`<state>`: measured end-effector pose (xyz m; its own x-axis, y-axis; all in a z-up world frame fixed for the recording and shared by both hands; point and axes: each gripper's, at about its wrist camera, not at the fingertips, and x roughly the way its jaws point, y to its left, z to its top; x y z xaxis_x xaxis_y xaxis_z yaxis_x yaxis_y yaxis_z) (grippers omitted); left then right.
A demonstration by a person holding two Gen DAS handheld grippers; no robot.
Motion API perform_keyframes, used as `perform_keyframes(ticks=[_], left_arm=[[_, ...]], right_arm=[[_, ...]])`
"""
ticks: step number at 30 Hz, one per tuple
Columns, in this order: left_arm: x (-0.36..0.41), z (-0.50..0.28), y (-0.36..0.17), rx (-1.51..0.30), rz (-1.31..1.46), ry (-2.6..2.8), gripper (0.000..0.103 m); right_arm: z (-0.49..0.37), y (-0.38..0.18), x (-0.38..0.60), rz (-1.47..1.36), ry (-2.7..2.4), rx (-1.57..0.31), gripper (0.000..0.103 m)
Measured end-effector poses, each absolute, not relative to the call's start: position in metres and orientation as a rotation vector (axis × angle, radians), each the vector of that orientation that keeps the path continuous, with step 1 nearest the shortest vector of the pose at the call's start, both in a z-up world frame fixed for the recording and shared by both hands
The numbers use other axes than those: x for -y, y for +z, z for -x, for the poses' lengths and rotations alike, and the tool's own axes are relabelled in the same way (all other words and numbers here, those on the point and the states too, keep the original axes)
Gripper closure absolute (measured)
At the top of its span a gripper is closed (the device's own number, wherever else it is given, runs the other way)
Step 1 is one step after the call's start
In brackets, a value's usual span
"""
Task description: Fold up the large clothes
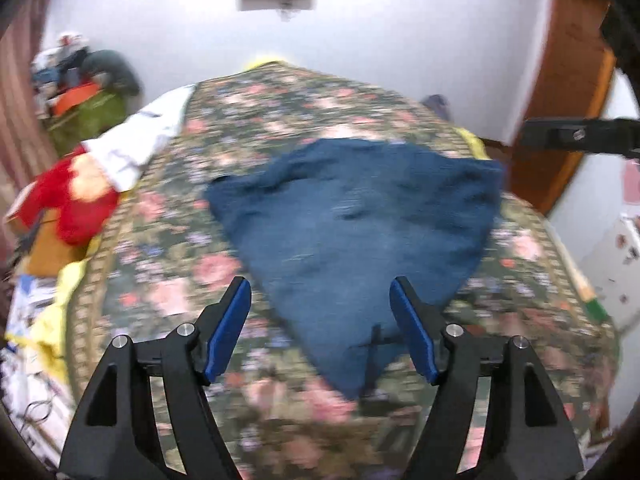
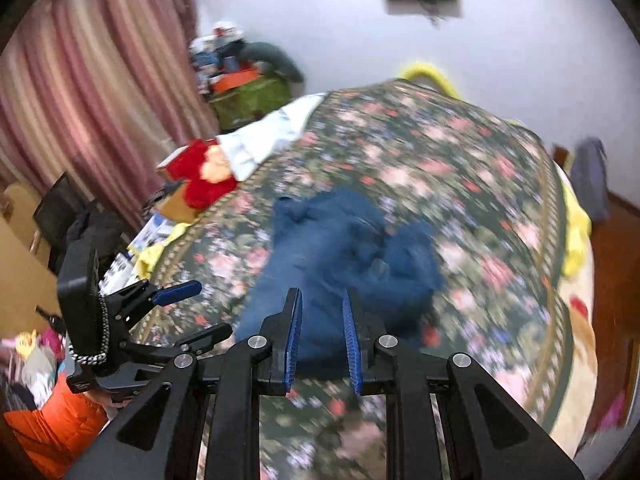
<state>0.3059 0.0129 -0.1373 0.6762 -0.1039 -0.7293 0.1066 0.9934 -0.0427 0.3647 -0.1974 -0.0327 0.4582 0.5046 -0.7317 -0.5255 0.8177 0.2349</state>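
Note:
A dark blue garment (image 1: 352, 220) lies on the flowered bedspread (image 1: 160, 280), narrowing to a point towards me. My left gripper (image 1: 320, 286) hovers over that near point, open, with nothing pressed between its blue pads. From the right wrist the garment (image 2: 340, 240) looks bunched and lies on the bedspread (image 2: 460, 160). My right gripper (image 2: 322, 294) is above its near edge, jaws drawn to a narrow gap with no cloth in them. The left gripper (image 2: 208, 310) shows at the left of that view, open. Both views are blurred.
A red plush toy (image 1: 76, 200) and a white cloth (image 1: 136, 144) lie at the bed's left edge. A pile of bags (image 1: 88, 112) fills the far corner beside pink curtains (image 2: 80, 100). A wooden door (image 1: 560, 100) stands right. An orange sleeve (image 2: 48, 432) shows low left.

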Motion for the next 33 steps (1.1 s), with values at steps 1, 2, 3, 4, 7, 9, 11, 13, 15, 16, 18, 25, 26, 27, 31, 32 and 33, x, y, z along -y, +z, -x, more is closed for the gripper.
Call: perform_keyframes(ticks=[1,2,3,4,7,9,11,13,15,16,18,25,26,27,31,32,33], left_arm=[[-0.02,-0.309,-0.14,-0.833,-0.001,-0.09,0.032],[-0.026,-0.312,-0.143,-0.844,0.004,-0.074,0.032],[-0.031,-0.316,-0.146,-0.856,0.012,-0.063,0.032],[-0.036,-0.319,-0.15,-0.868,0.024,-0.057,0.032],[-0.042,-0.33,-0.162,-0.904,0.092,-0.08,0.032],[-0.04,-0.336,-0.171,-0.927,0.13,-0.106,0.032],[-0.033,-0.342,-0.183,-0.955,0.152,-0.129,0.032],[-0.026,-0.346,-0.195,-0.988,0.159,-0.142,0.032],[-0.016,-0.346,-0.208,-1.018,0.154,-0.159,0.031],[-0.014,-0.343,-0.209,-1.009,0.152,-0.159,0.031],[-0.01,-0.336,-0.211,-0.992,0.142,-0.159,0.031],[-0.006,-0.322,-0.212,-1.004,0.126,-0.148,0.031],[-0.005,-0.321,-0.212,-1.002,0.119,-0.142,0.031],[-0.004,-0.32,-0.212,-1.0,0.112,-0.137,0.031],[-0.004,-0.318,-0.211,-1.001,0.115,-0.113,0.031],[-0.005,-0.316,-0.21,-0.999,0.113,-0.112,0.031],[-0.006,-0.315,-0.208,-0.996,0.111,-0.113,0.031]], right_arm=[[-0.369,-0.032,0.182,0.048,0.652,-0.891,0.087],[-0.373,-0.032,0.168,0.067,0.667,-0.894,0.087],[-0.378,-0.035,0.155,0.087,0.679,-0.901,0.087],[-0.383,-0.038,0.145,0.107,0.683,-0.911,0.087],[-0.4,-0.061,0.115,0.21,0.651,-0.958,0.087],[-0.412,-0.082,0.105,0.297,0.597,-0.991,0.087],[-0.421,-0.102,0.109,0.345,0.543,-1.022,0.087],[-0.428,-0.117,0.127,0.317,0.531,-1.063,0.087],[-0.432,-0.126,0.151,0.242,0.554,-1.1,0.087],[-0.432,-0.129,0.164,0.203,0.568,-1.11,0.087],[-0.428,-0.134,0.184,0.16,0.572,-1.124,0.087],[-0.408,-0.154,0.237,0.058,0.496,-1.118,0.04],[-0.407,-0.158,0.245,0.046,0.459,-1.114,0.02],[-0.406,-0.162,0.252,0.035,0.434,-1.108,0.013],[-0.401,-0.175,0.27,-0.05,0.443,-1.14,0.009],[-0.4,-0.176,0.273,-0.059,0.443,-1.143,0.009],[-0.398,-0.176,0.275,-0.063,0.441,-1.145,0.009]])
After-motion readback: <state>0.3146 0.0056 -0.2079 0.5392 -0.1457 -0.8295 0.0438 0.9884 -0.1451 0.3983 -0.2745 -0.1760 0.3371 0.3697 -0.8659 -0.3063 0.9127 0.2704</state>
